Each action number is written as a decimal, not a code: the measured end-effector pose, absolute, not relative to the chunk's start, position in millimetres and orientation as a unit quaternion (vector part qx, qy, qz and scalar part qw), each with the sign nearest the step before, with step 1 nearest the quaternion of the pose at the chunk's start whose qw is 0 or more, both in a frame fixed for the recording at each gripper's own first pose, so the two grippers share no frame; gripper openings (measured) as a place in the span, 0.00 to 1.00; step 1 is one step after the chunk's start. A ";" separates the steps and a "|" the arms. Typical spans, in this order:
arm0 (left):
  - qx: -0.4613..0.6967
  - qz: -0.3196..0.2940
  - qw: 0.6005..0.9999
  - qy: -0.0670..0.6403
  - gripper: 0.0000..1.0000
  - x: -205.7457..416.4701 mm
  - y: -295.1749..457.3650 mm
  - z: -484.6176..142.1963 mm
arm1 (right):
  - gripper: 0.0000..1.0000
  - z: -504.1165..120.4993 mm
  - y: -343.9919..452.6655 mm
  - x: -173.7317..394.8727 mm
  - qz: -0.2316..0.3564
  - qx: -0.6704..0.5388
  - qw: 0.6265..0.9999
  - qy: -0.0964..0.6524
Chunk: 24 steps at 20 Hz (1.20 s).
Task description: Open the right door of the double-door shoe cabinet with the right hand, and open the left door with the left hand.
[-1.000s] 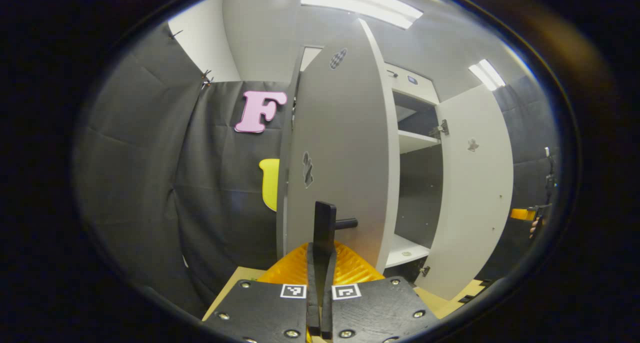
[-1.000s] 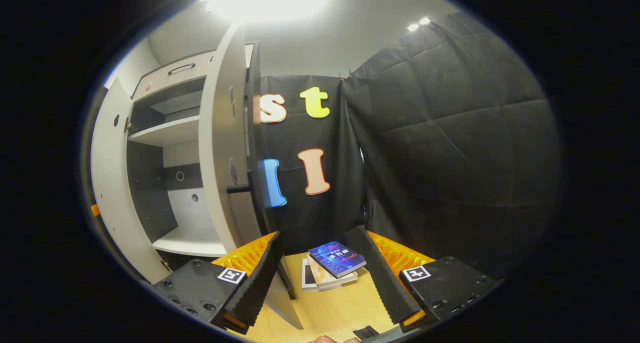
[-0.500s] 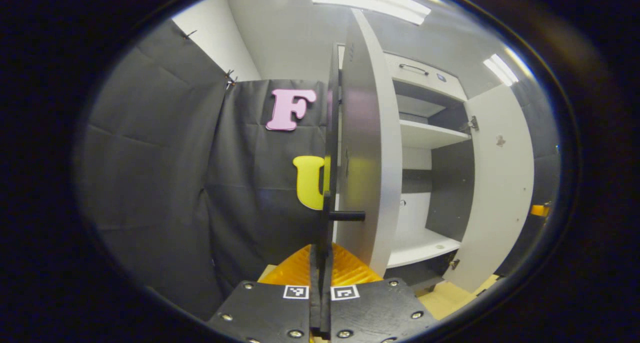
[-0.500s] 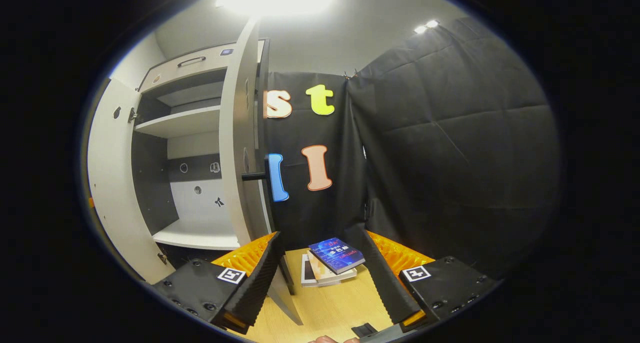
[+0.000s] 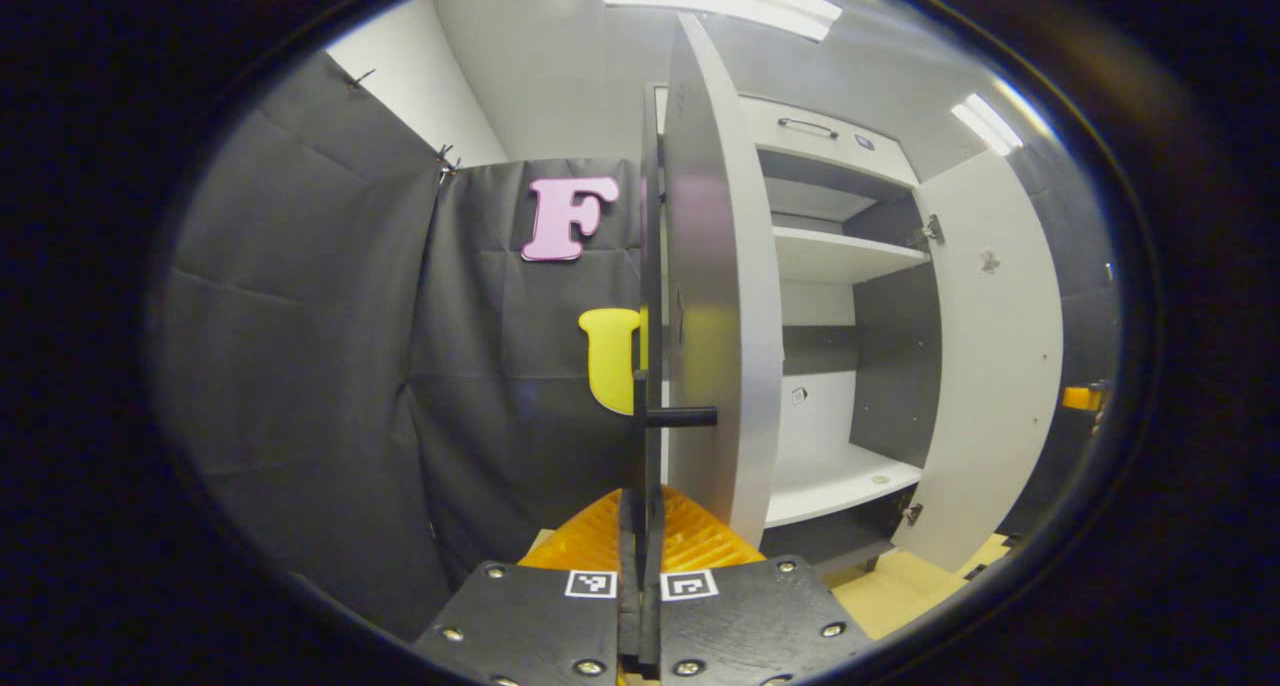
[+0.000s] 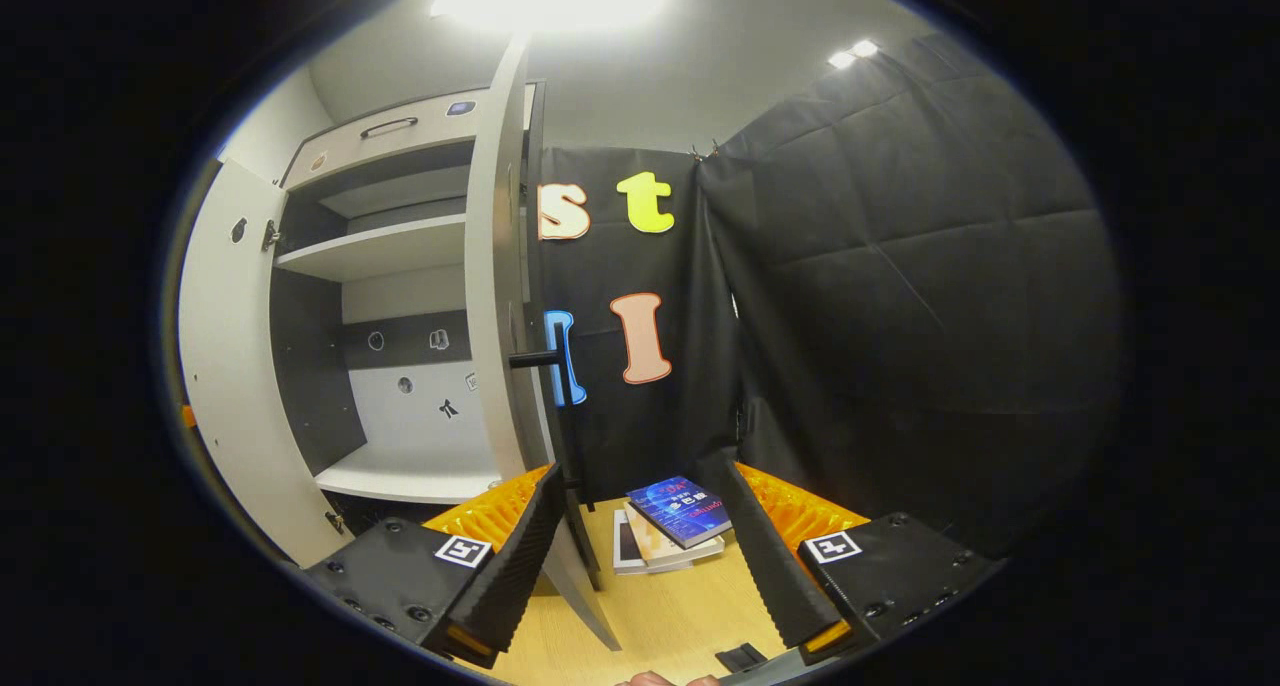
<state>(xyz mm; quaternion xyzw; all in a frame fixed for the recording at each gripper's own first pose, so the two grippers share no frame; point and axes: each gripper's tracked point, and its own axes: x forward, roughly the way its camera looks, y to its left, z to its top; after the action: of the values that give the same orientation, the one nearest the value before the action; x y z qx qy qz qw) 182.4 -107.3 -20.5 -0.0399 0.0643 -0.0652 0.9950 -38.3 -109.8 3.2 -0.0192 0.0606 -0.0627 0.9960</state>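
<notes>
Both doors of the shoe cabinet (image 5: 840, 256) stand swung wide; our left gripper (image 5: 640, 526) is clamped on the handle (image 5: 650, 416) of the left door (image 5: 715, 296); our right gripper (image 6: 640, 536) hangs with fingers apart beside the right door (image 6: 495, 296), above books (image 6: 675, 526) on the floor (image 6: 670, 616).

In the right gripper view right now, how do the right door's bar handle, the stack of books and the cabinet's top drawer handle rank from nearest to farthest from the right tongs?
1. Stack of books, on the floor between the open right tongs.
2. Right door's bar handle, up-left on the open door's edge.
3. Top drawer handle, high on the cabinet's front, far left.
</notes>
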 end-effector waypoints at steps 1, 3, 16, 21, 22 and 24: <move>-0.044 -0.066 0.995 0.067 0.01 181.7 -108.1 -20.6 | 0.98 2.9 -105.2 -39.3 -0.060 -0.016 0.996 0.060; -0.052 -0.058 0.994 0.072 0.02 179.1 -104.9 -16.3 | 0.98 3.0 -100.0 -39.7 -0.054 -0.013 0.997 0.060; 0.020 -0.005 1.000 0.010 0.97 157.4 -89.3 18.0 | 0.98 2.8 -65.3 -54.9 -0.028 -0.040 0.996 0.070; -0.011 -0.034 0.999 0.004 0.98 155.6 -120.9 12.4 | 0.98 -14.1 -44.8 -66.2 -0.022 -0.032 0.997 0.072; -0.018 -0.037 0.999 0.005 0.98 154.4 -124.8 10.8 | 0.98 -18.3 -39.0 -66.8 -0.017 -0.032 0.997 0.072; -0.023 -0.048 0.999 0.011 0.96 151.6 -134.1 5.6 | 0.98 -31.1 -24.6 -67.8 0.003 -0.048 0.995 0.084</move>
<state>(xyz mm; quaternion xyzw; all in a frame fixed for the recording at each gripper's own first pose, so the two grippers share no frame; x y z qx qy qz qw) 151.6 -134.1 5.6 -0.0235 0.0108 -0.0475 0.9985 -67.8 -24.6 -31.1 -0.0483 0.0840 0.0035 0.9953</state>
